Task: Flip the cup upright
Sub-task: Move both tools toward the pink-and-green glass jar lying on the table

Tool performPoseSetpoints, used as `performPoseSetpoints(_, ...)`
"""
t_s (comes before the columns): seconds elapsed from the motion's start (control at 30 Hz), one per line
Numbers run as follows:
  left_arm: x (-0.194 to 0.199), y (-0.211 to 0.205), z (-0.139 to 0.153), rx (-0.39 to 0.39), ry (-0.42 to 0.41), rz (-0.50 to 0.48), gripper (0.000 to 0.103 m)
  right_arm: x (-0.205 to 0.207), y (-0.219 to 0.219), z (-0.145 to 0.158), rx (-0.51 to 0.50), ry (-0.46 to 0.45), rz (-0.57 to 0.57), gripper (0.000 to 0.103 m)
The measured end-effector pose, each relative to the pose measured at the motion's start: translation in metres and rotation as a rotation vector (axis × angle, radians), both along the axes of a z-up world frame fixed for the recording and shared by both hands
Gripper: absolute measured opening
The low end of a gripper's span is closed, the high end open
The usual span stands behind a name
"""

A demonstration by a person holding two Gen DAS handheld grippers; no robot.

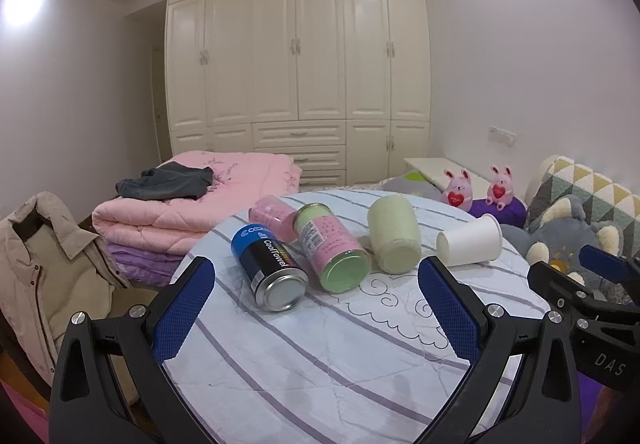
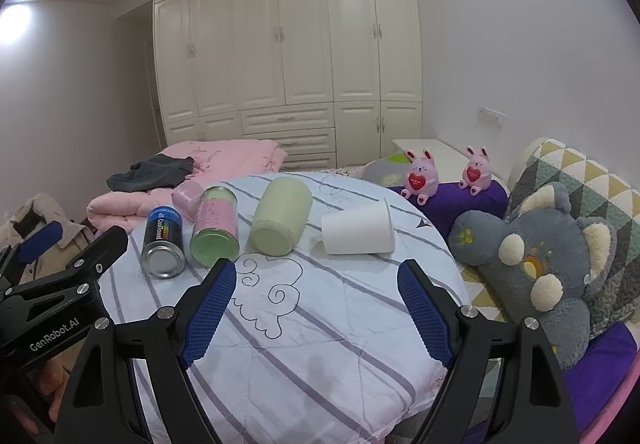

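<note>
1. White paper cup: lying on its side on the cloth-covered round table, rightmost in a row with three cans.
2. Right gripper: jaws spread wide, empty, apparently lined up toward the cup.
3. Left gripper: likewise wide open, holding nothing, facing the black can.

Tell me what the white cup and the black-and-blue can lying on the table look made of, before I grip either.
White cup: likely paper, matte with no glare, thin rolled rim, so probably crushable. Black-and-blue can: looks like metal, with a shiny silver end rim and glossy printed body. Both lie on their sides on the striped cloth.
</note>
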State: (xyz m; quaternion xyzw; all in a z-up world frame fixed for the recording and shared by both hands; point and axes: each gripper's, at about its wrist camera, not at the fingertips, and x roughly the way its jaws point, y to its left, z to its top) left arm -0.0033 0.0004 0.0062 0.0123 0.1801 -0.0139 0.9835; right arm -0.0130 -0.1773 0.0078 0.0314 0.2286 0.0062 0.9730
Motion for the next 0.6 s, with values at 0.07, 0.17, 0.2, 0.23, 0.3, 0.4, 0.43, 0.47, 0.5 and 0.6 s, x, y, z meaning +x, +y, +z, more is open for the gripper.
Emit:
performPoseSetpoints(0.07,-0.0001,-0.0004,0.0005,0.001,-0.002,0.000,0.103,-0.0004,0.0007,0.0003,-0.008,0.004,0.005,0.084)
performPoseSetpoints(0.17,-0.0011,-0.0009,0.0001,0.004,0.001,-0.004,0.103,0.0021,0.0030,0.0009,-0.020,0.014,0.009,0.084)
performPoseSetpoints(0.2,-0.0018,-0.0012,-0.0002,0.006,-0.001,-0.005,0.103,0.0023,0.0043,0.0008,-0.023,0.014,0.011,0.084)
performPoseSetpoints(0.23,-0.0015,-0.0011,0.0001,0.006,-0.001,-0.003,0.103,0.0018,0.0041,0.0012,-0.024,0.014,0.012,0.084)
performPoseSetpoints(0.3,-0.0024,-0.0021,-0.0002,0.013,-0.002,-0.004,0.103,0.0017,0.0052,0.0012,-0.023,0.013,0.011,0.084)
performPoseSetpoints(0.4,-0.0030,-0.0029,-0.0005,0.014,-0.001,-0.005,0.103,0.0013,0.0062,0.0009,-0.023,0.013,0.011,0.084)
performPoseSetpoints(0.43,-0.0031,-0.0028,-0.0003,0.014,0.000,-0.004,0.103,0.0011,0.0065,0.0010,-0.025,0.013,0.010,0.084)
performPoseSetpoints(0.47,-0.0035,-0.0029,-0.0002,0.014,0.000,-0.004,0.103,0.0008,0.0066,0.0014,-0.026,0.012,0.012,0.084)
performPoseSetpoints(0.5,-0.0033,-0.0029,0.0000,0.015,-0.001,-0.006,0.103,0.0004,0.0068,0.0017,-0.026,0.010,0.011,0.084)
performPoseSetpoints(0.6,-0.0032,-0.0033,0.0005,0.022,-0.002,-0.002,0.103,0.0022,0.0066,0.0030,-0.021,0.012,0.008,0.084)
